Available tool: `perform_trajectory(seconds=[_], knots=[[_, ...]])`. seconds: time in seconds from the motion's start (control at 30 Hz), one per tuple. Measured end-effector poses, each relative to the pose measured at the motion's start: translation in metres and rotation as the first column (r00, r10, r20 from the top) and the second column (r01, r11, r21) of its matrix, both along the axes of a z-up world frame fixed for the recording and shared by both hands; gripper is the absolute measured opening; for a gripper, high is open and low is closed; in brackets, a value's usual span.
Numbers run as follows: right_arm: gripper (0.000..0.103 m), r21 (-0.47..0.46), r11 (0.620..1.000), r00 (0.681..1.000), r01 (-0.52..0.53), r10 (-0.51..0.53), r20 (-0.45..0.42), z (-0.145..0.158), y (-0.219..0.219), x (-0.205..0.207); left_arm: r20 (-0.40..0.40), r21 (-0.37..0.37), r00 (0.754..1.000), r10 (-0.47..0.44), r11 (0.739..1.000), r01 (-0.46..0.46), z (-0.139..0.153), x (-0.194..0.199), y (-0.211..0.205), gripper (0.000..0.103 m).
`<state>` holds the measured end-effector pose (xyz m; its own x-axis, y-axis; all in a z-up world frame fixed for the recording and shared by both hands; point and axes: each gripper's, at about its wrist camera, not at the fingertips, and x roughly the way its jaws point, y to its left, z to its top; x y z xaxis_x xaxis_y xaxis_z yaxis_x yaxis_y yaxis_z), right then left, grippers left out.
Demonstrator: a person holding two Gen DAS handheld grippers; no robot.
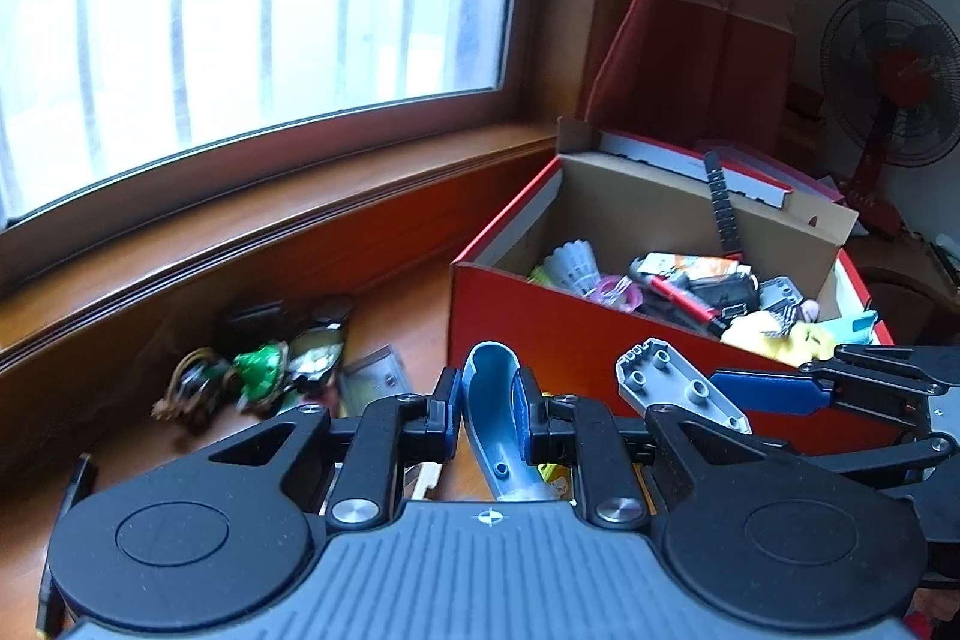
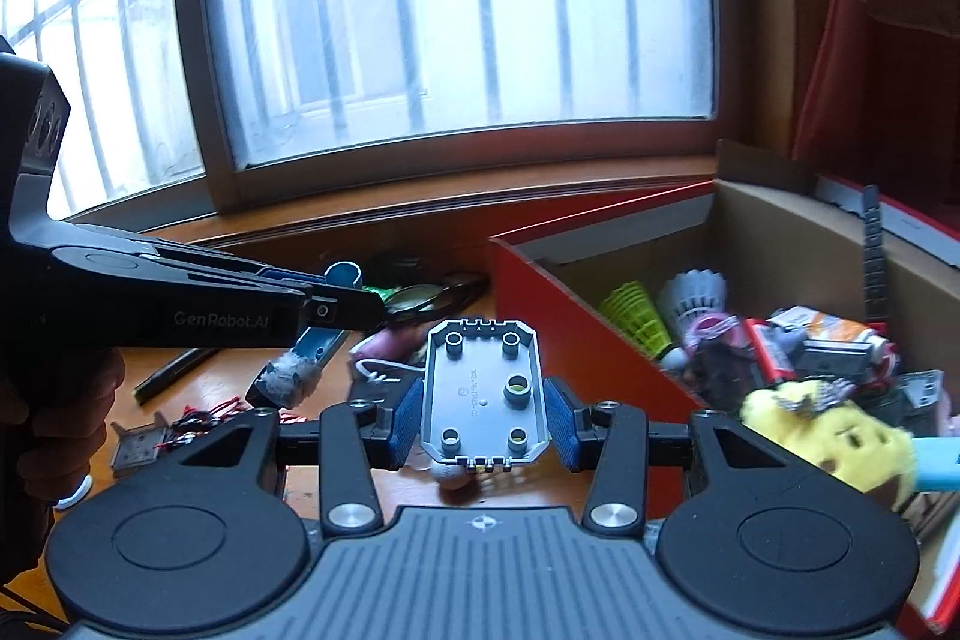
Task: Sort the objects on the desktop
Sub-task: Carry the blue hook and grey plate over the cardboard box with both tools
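The cardboard box (image 1: 600,334) stands on the table (image 1: 408,304), below the window sill and to the right of a loose pile of goggles (image 1: 318,346) and small items. Inside the box lie a shuttlecock (image 1: 575,265), a watch strap (image 1: 723,208) leaning on the rear wall, and a plush toy (image 1: 774,334) at the near right corner. A fan (image 1: 894,100) stands behind the box.

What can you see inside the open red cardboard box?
Inside the red cardboard box: a white shuttlecock, a yellow-green shuttlecock, a yellow plush toy and a black strap. Whatever lies beneath this pile is covered.
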<state>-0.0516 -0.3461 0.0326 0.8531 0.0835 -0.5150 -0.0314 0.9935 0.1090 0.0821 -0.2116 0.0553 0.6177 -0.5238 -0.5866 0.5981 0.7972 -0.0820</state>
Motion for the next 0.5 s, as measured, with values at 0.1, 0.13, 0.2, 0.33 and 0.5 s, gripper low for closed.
perform_trajectory(seconds=[0.1,0.13,0.2,0.33,0.5], knots=[[0.046,-0.005,1.0,1.0,0.019,-0.019,0.011,0.003,-0.009,-0.002,0.002,-0.004,1.0,-0.013,1.0,0.013,0.002,0.004,-0.01,0.02],[0.046,-0.007,1.0,1.0,0.025,-0.025,0.015,0.004,-0.012,-0.002,0.003,-0.006,1.0,-0.017,1.0,0.017,0.003,0.006,-0.013,0.02],[0.046,-0.012,0.999,0.999,0.037,-0.036,0.025,0.006,-0.018,-0.002,0.009,-0.012,1.0,-0.027,1.0,0.028,0.006,0.009,-0.02,0.02],[0.046,-0.019,0.998,0.997,0.059,-0.058,0.043,0.009,-0.032,-0.002,0.028,-0.018,0.998,-0.049,0.999,0.05,0.011,0.014,-0.036,0.02],[0.046,-0.02,0.996,0.994,0.087,-0.086,0.062,0.011,-0.052,0.0,0.048,-0.021,0.995,-0.084,0.996,0.085,0.017,0.02,-0.062,0.02]])
